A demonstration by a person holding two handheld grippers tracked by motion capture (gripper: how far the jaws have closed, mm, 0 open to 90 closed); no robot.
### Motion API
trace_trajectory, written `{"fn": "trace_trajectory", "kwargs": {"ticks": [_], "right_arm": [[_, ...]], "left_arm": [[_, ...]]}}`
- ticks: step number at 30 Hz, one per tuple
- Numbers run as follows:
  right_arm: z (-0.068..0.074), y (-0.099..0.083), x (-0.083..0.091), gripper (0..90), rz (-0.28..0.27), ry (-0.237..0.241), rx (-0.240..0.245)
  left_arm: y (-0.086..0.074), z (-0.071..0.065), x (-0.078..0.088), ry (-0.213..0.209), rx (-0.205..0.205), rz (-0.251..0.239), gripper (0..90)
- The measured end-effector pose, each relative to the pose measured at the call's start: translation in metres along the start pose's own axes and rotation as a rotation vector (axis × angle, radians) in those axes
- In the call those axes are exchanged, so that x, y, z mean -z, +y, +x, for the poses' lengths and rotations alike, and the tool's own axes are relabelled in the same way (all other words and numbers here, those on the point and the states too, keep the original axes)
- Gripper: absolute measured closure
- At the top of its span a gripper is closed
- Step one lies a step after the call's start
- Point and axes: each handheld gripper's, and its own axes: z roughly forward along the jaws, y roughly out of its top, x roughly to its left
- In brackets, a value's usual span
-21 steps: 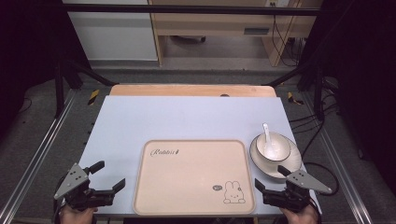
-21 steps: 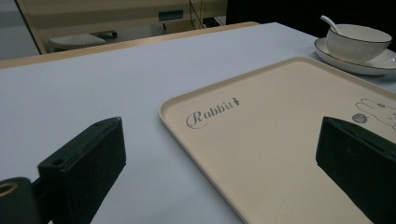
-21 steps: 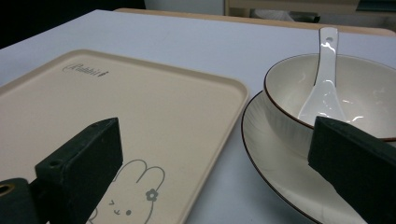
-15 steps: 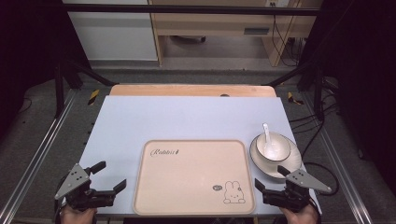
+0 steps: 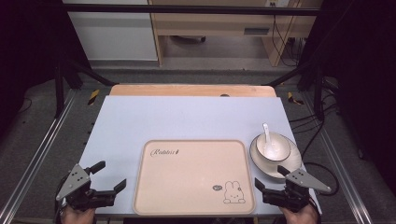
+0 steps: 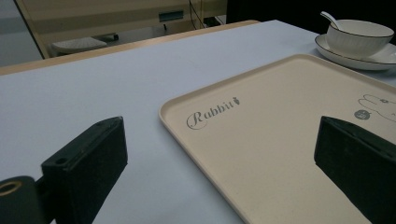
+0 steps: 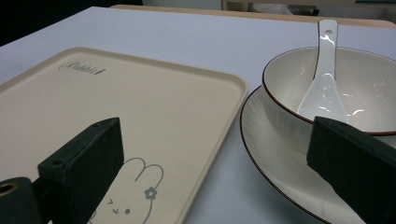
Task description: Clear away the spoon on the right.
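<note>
Two grippers wait at the table's near edge, jaws spread wide and empty. Largest is the beige tray, a rounded rectangle with a raised rim, "Rabbit" lettering and a bunny drawing, lying between them. Just right of it sits a white plate with a dark rim, bearing a white bowl; a white spoon leans inside. The right gripper is near the plate, the left gripper beside the tray.

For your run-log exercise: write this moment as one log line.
left hand-held gripper: open, empty | right hand-held gripper: open, empty | tray: bare | spoon in bowl on plate
</note>
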Motion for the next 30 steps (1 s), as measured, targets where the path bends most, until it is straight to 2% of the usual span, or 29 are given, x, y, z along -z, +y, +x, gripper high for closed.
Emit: {"fn": "trace_trajectory", "kwargs": {"ticks": [12,30], "right_arm": [[0.000,0.004,-0.002,4.1,0.005,-0.008,0.005],[-0.008,0.015,-0.007,4.3,0.027,-0.018,-0.003]], "left_arm": [[0.000,0.000,0.000,0.011,-0.010,0.002,2.2],[0.001,0.000,0.001,0.017,-0.021,0.007,2.1]]}}
